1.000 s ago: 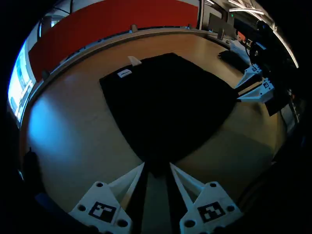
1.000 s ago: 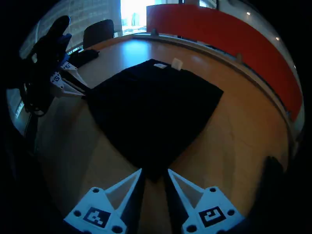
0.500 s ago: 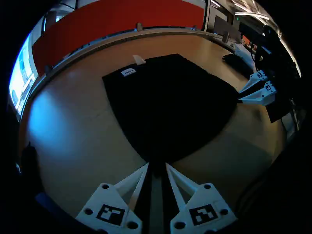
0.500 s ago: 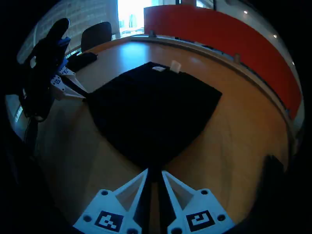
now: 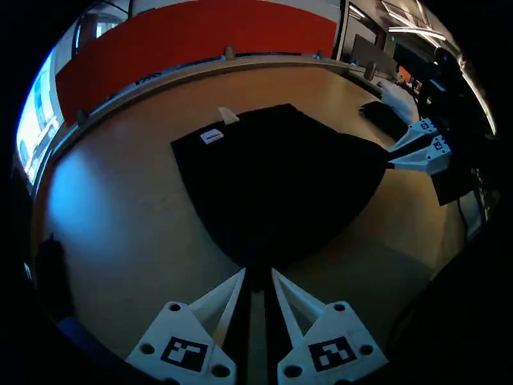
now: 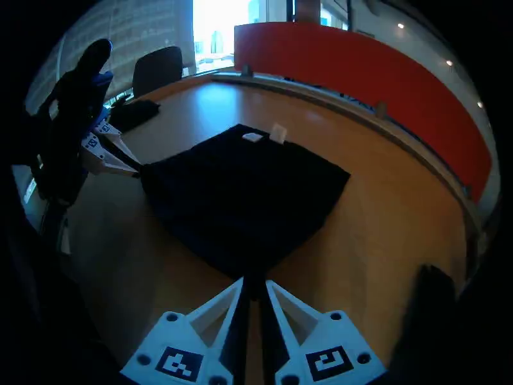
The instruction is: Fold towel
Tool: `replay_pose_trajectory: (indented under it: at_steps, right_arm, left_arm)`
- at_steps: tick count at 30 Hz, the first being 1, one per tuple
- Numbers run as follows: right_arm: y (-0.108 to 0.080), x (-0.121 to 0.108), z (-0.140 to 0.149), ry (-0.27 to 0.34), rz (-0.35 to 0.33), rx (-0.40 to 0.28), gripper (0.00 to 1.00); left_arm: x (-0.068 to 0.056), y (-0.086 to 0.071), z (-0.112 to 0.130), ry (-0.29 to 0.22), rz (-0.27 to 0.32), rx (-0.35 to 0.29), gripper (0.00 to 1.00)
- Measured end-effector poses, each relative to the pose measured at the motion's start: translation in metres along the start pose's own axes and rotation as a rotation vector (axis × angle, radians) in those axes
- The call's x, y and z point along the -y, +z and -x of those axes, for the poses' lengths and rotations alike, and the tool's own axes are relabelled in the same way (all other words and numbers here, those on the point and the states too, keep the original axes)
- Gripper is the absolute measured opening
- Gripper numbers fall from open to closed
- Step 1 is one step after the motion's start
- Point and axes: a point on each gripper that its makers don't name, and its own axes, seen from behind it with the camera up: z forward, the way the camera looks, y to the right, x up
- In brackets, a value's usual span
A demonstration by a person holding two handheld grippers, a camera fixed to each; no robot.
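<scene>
A black towel (image 5: 276,179) is shown lying on a curved wooden bench (image 5: 122,212) bounded by a red partition (image 5: 192,38), its near corners pinched by the closed left hand-held gripper (image 5: 258,274) and right hand-held gripper (image 6: 254,283).

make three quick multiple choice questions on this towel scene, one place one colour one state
1. Where does the white tag sit on the towel? A near a far corner; B at the nearest corner; C in the middle.
2. What colour is the towel? A red; B black; C white.
3. How is the left gripper? A wide open; B shut on a towel corner; C holding a cup.
Answers: A, the tag lies by the far edge; B, dark all over; B, it pinches the near corner.
</scene>
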Motion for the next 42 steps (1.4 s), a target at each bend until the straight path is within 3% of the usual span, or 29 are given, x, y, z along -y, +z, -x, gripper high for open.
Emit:
replay_pose_trajectory:
  at_steps: [21, 42]
  right_arm:
    - [-0.058, 0.015, -0.038, -0.001, -0.035, -0.035, 0.09]
    - [-0.092, 0.016, -0.052, -0.007, -0.047, -0.021, 0.09]
  left_arm:
    - [-0.009, -0.061, -0.025, -0.013, 0.008, -0.015, 0.12]
    - [-0.031, -0.096, -0.033, -0.044, 0.047, 0.003, 0.12]
